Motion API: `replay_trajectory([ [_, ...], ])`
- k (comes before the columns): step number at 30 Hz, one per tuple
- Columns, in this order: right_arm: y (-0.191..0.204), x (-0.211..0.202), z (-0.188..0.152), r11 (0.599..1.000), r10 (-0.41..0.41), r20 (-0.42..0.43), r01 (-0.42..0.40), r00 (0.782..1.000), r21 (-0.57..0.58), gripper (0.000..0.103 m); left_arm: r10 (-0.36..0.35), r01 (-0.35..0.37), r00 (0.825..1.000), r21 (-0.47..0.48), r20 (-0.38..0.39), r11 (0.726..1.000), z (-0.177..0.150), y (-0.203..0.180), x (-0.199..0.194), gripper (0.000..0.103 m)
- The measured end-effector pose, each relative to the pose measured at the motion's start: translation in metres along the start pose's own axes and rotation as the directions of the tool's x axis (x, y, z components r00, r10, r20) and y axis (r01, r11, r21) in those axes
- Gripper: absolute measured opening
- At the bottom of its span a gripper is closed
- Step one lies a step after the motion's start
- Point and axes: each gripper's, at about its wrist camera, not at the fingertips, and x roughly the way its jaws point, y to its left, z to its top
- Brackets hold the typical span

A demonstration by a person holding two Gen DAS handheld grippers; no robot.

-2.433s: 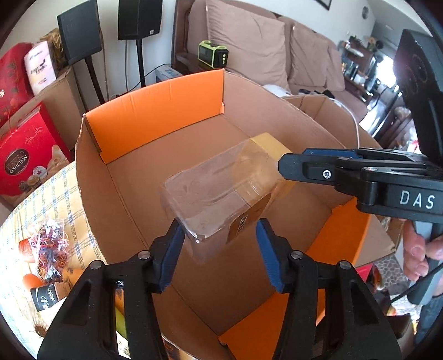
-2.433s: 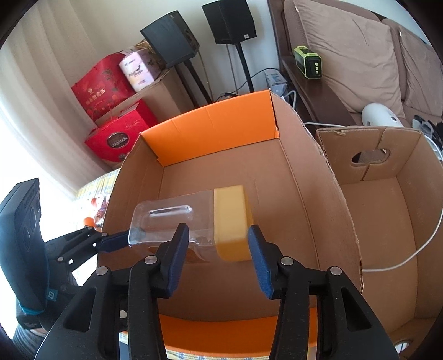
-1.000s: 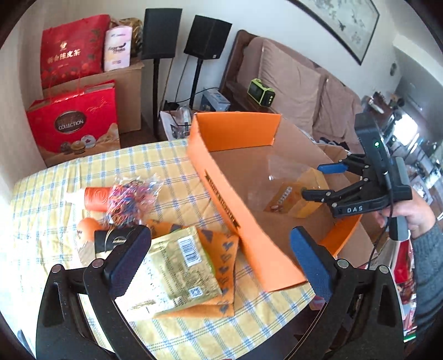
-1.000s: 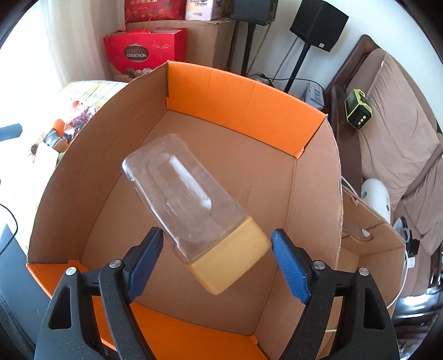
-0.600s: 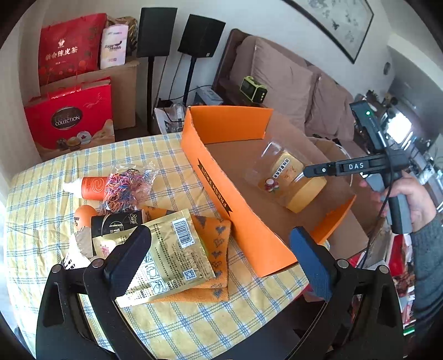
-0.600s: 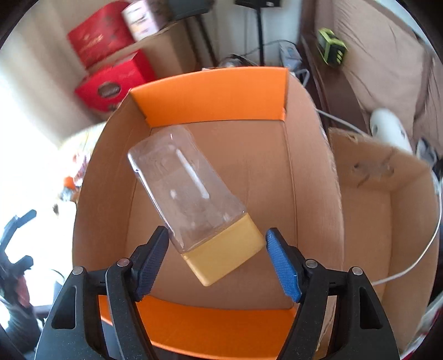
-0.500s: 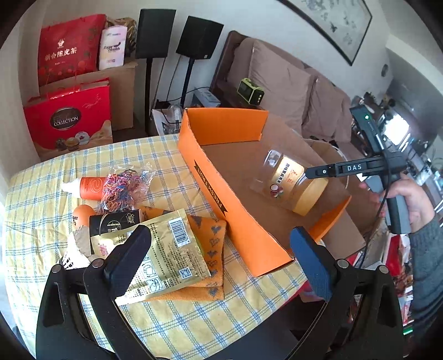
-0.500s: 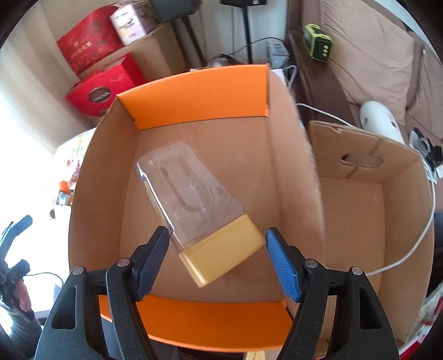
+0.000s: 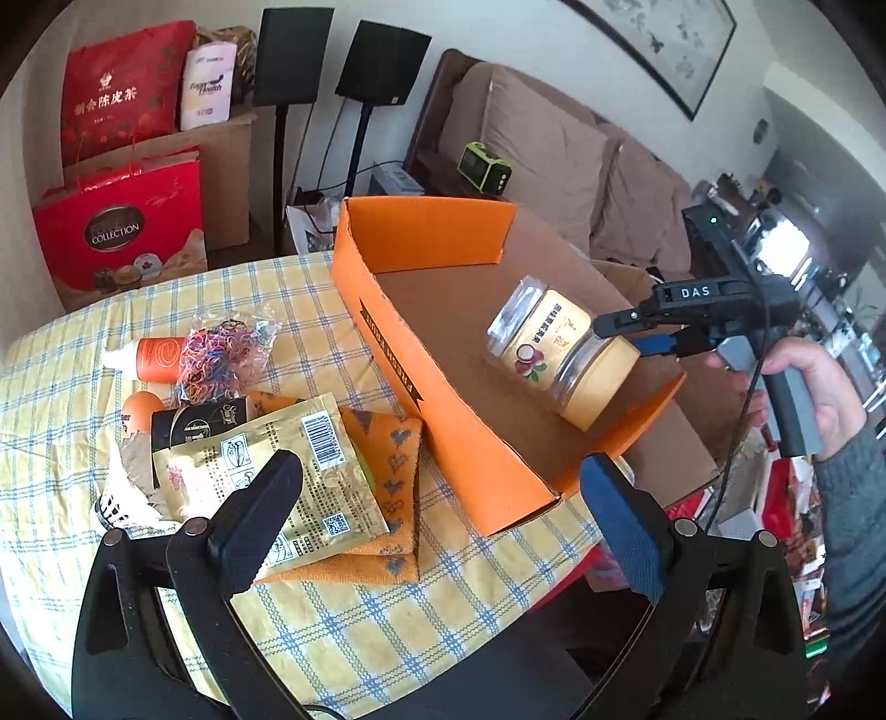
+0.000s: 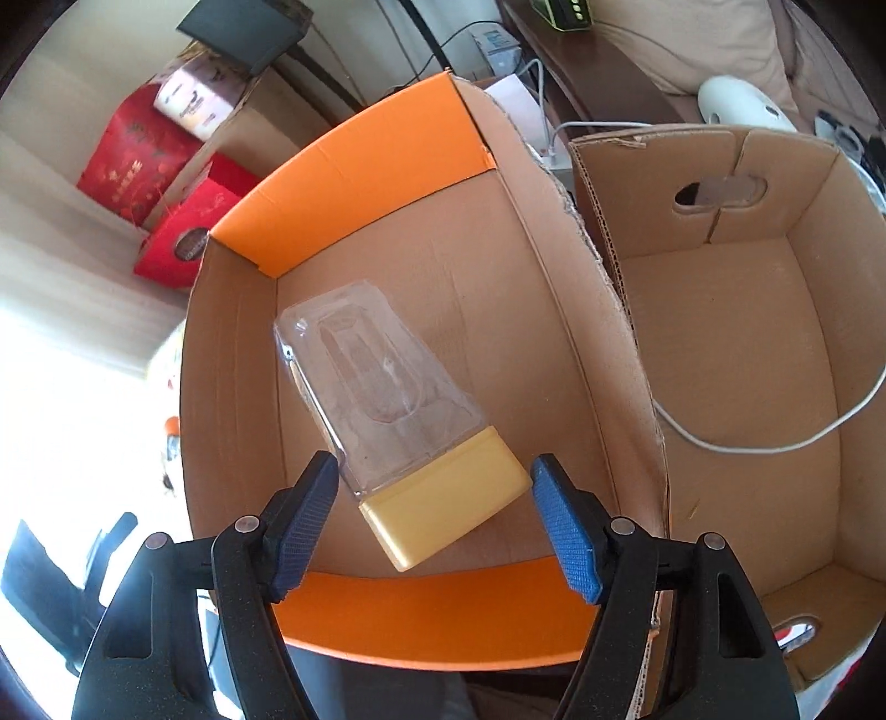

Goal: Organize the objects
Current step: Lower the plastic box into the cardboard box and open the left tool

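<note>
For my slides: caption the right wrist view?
Open right gripper around jar lying in orange box.

You're in a home living room: a cushioned sofa (image 9: pixel 559 149), two speakers on stands (image 9: pixel 338 61), likely a framed painting (image 9: pixel 659 39).

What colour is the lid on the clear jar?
Pale yellow lid on the jar, clearest in the right wrist view.

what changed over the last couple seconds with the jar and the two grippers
The left gripper let go of the jar and backed out over the table, open. The right gripper turned the jar lid-first toward itself, and its grip now looks loose. The orange box and table clutter stayed put.
</note>
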Motion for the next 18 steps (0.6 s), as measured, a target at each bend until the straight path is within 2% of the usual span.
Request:
replay_trajectory([
  [2, 0.001, -0.001, 0.0, 1.0, -0.028, 0.003, 0.028, 1.0, -0.006, 0.081, 0.004, -0.004, 1.0, 0.0, 0.002, 1.0, 0.0, 0.002, -0.003, 0.1],
  [3, 0.012, -0.006, -0.002, 0.985, -0.153, 0.035, 0.155, 0.988, -0.074, 0.082, 0.006, -0.006, 1.0, -0.003, 0.004, 1.0, 0.0, 0.004, -0.004, 0.1],
  [4, 0.012, -0.006, -0.002, 0.985, -0.153, 0.035, 0.155, 0.988, -0.074, 0.082, 0.007, -0.007, 1.0, -0.006, 0.006, 1.0, 0.0, 0.006, -0.005, 0.1],
  [6, 0.024, -0.011, -0.006, 0.961, -0.233, 0.07, 0.24, 0.97, -0.136, 0.082, 0.007, -0.007, 1.0, -0.019, 0.01, 1.0, 0.0, 0.01, -0.007, 0.1],
  [9, 0.037, -0.018, -0.01, 0.945, -0.267, 0.104, 0.282, 0.958, -0.166, 0.082, 0.008, -0.007, 1.0, -0.03, 0.013, 1.0, -0.001, 0.013, -0.007, 0.1],
  [13, 0.056, -0.022, -0.006, 0.929, -0.255, 0.167, 0.289, 0.952, -0.23, 0.082, 0.002, -0.002, 1.0, -0.03, 0.015, 1.0, -0.002, 0.011, -0.007, 0.1],
  [15, 0.065, -0.019, -0.001, 0.912, -0.265, 0.196, 0.312, 0.944, -0.268, 0.087, 0.003, -0.002, 1.0, -0.022, 0.013, 1.0, -0.003, 0.009, -0.008, 0.1],
  [18, 0.069, -0.003, 0.013, 0.896, -0.284, 0.194, 0.332, 0.939, -0.293, 0.088, 0.007, -0.007, 1.0, -0.015, 0.012, 1.0, -0.003, 0.007, -0.008, 0.1],
])
